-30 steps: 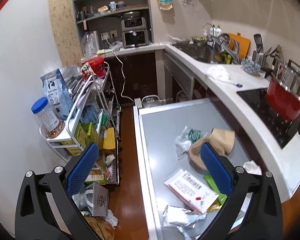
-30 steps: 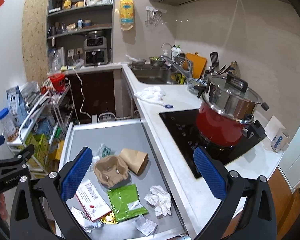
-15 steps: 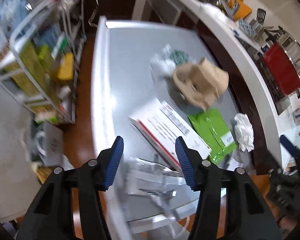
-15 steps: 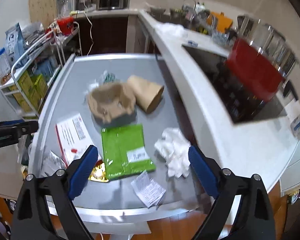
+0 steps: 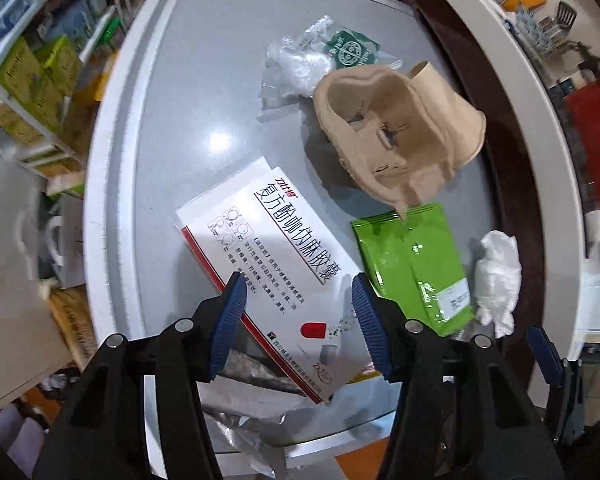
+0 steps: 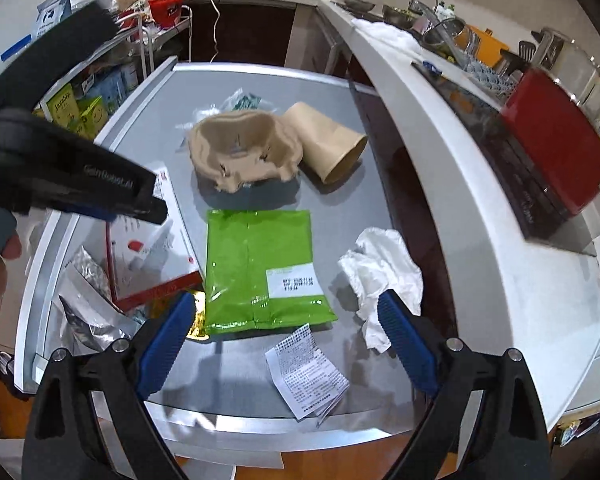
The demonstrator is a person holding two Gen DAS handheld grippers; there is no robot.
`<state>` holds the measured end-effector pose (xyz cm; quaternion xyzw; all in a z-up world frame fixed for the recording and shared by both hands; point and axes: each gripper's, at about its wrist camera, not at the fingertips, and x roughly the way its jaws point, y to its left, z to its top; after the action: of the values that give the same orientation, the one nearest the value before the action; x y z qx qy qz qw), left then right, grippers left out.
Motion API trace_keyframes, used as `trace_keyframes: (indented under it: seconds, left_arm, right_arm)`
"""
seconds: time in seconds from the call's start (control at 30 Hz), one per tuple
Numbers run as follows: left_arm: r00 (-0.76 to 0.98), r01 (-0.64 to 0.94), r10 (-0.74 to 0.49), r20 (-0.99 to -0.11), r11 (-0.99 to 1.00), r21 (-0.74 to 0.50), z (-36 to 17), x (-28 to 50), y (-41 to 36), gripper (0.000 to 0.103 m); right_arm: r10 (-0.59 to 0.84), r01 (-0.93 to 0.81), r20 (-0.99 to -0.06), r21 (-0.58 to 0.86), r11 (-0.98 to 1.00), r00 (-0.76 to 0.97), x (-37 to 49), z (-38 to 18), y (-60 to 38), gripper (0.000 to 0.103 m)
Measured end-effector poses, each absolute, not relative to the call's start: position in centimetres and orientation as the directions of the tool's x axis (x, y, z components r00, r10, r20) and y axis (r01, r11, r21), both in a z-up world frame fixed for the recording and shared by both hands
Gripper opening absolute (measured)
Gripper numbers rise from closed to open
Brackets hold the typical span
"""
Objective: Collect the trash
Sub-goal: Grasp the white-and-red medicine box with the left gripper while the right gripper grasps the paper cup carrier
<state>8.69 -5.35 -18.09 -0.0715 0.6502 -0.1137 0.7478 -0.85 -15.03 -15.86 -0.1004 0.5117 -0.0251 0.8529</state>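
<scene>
Trash lies on a grey table [image 5: 188,128]. A white and red medicine box [image 5: 276,248] lies near the front; my left gripper [image 5: 298,322] hangs open just above it, its fingers on either side of the box's near part. The box also shows in the right wrist view [image 6: 148,252]. A green pouch [image 6: 260,268], a crumpled white tissue [image 6: 380,272], a paper receipt [image 6: 308,376], a pulp cup carrier [image 6: 244,156], a brown paper cup [image 6: 328,144], clear plastic wrap [image 5: 296,64] and silver foil wrappers [image 6: 88,300] lie around. My right gripper [image 6: 286,346] is open and empty above the front edge.
A white counter [image 6: 460,184] runs along the right with a red pot [image 6: 556,152] on a black hob. A wire rack [image 5: 32,80] with boxes stands left of the table. A sink with dishes [image 6: 440,36] is at the back.
Both grippers have tilted down from the kitchen toward the table and moved closer. My left gripper has come down over the medicine box. My right gripper has neared the green pouch and receipt.
</scene>
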Motion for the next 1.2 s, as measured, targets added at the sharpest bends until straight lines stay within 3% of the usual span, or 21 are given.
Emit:
trace_keyframes:
  seconds: [0.2,0.3,0.33,0.53,0.6,0.87,0.93,1.1,1.2]
  left_arm:
    - [0.086,-0.066,-0.273,-0.958,0.958,-0.279,-17.7,7.7,-3.1,0.061]
    - [0.078,-0.078,-0.271,-0.959,0.958,-0.277,-17.9,8.4,-3.4,0.066]
    - [0.078,-0.086,-0.276,-0.958,0.956,-0.282,-18.2,8.6,-3.4,0.073]
    - [0.054,-0.100,-0.264,-0.963,0.958,-0.268,-20.6,10.5,-4.6,0.076]
    - [0.047,-0.094,-0.279,-0.959,0.955,-0.283,-21.0,10.8,-4.4,0.075]
    - [0.073,-0.089,-0.415,-0.907,0.903,-0.420,-20.5,11.4,-0.3,0.049]
    - [0.073,-0.086,-0.434,-0.898,0.894,-0.440,-20.6,11.8,0.7,0.048]
    - [0.053,-0.063,-0.460,-0.887,0.885,-0.462,-20.7,12.3,2.1,0.052]
    - [0.061,-0.054,-0.459,-0.887,0.885,-0.462,-20.6,11.6,2.1,0.055]
  right_arm:
    - [-0.143,-0.047,-0.863,-0.189,0.981,0.484,-0.8,-15.9,-15.5,0.091]
    - [-0.140,-0.045,-0.865,-0.184,0.982,0.481,-0.5,-16.1,-15.8,0.092]
    - [-0.139,-0.046,-0.865,-0.183,0.982,0.482,-0.4,-16.1,-15.8,0.092]
    - [-0.125,-0.069,-0.854,-0.184,0.981,0.504,0.5,-15.5,-15.9,0.092]
    - [-0.090,-0.082,-0.853,-0.154,0.985,0.515,1.0,-14.9,-16.1,0.092]
    - [0.009,-0.090,-0.851,-0.045,0.995,0.525,6.3,-13.7,-15.2,0.092]
    - [-0.029,-0.068,-0.860,-0.074,0.995,0.510,8.0,-14.2,-14.5,0.098]
    - [0.013,-0.004,-0.911,0.012,1.000,0.412,12.0,-16.6,-13.9,0.098]
    - [-0.007,0.002,-0.928,-0.007,1.000,0.372,13.3,-18.2,-12.9,0.098]
